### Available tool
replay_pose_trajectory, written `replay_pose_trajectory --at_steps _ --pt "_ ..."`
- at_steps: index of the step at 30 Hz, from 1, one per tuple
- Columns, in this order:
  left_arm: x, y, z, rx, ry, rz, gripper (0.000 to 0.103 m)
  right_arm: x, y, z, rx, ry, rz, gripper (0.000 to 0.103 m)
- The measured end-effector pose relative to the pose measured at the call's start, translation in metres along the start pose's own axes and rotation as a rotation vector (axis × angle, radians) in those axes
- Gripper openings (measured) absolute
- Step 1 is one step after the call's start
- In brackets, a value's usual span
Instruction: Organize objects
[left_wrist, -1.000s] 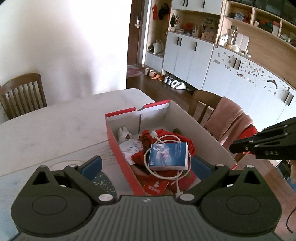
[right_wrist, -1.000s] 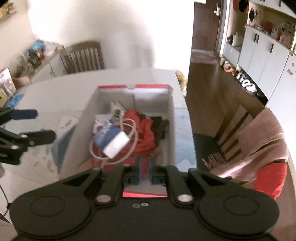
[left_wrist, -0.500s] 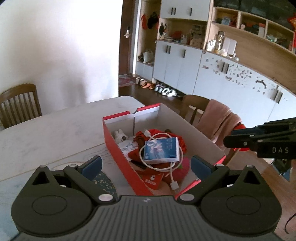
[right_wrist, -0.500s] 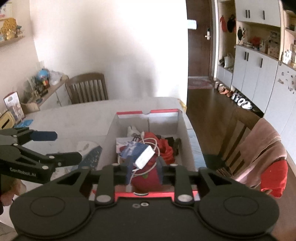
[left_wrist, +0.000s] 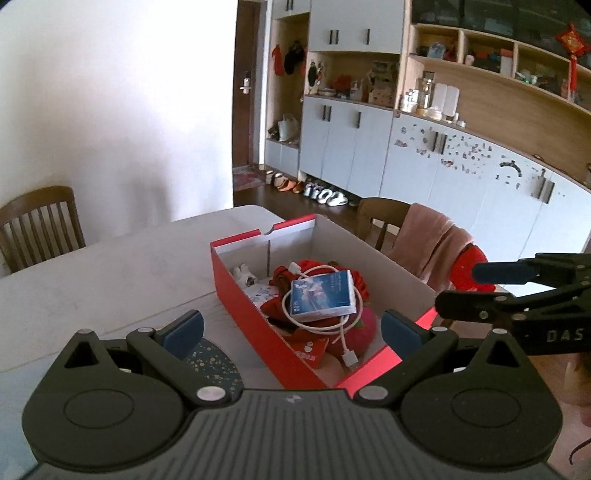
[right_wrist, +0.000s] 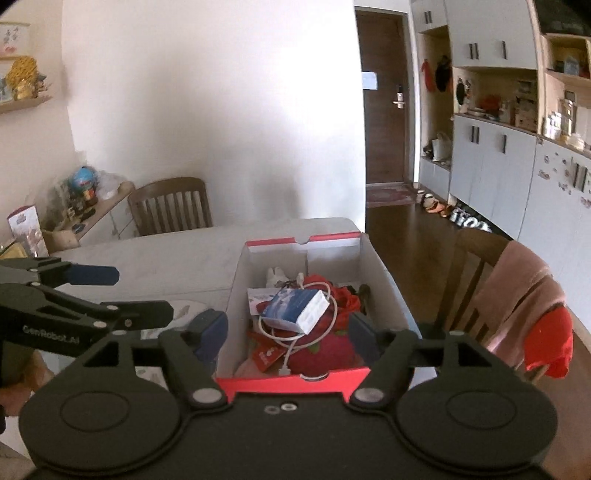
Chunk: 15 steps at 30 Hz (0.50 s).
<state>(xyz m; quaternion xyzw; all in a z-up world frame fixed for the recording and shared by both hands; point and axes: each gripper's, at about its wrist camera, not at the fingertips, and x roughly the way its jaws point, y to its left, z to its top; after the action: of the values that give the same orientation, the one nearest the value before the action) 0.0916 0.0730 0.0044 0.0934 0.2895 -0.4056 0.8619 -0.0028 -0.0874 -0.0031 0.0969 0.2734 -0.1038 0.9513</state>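
Tongs on both sides hang empty: left tongs (left_wrist: 291, 330) spread wide, right tongs (right_wrist: 286, 332) opening, above the shoebox (left_wrist: 258, 310) on the counter (left_wrist: 110, 266)

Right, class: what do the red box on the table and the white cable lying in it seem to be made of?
Red box: most likely cardboard, red and smooth outside, plain matt inside; thin flat walls, folded edges and a notch cut in the end wall suggest it.
White cable: probably plastic-sheathed, smooth and slightly glossy; it coils loosely around a blue and white packet.

box (right_wrist: 384, 280) open-topped, heaped contents (right_wrist: 317, 325), bare table (left_wrist: 110, 273) beside
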Motion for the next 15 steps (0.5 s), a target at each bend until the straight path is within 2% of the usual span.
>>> replay_pose_trajectory --at_steps 8,15 --pt "-0.009 -0.005 -0.006 0.032 -0.003 -0.003 0.103 -0.01 0.01 -0.008 -0.004 -0.014 -0.009 0.074" --pt "-0.01 0.001 -0.008 0.002 0.007 -0.013 0.103 -0.013 0.017 -0.01 -0.013 -0.019 -0.003 0.074"
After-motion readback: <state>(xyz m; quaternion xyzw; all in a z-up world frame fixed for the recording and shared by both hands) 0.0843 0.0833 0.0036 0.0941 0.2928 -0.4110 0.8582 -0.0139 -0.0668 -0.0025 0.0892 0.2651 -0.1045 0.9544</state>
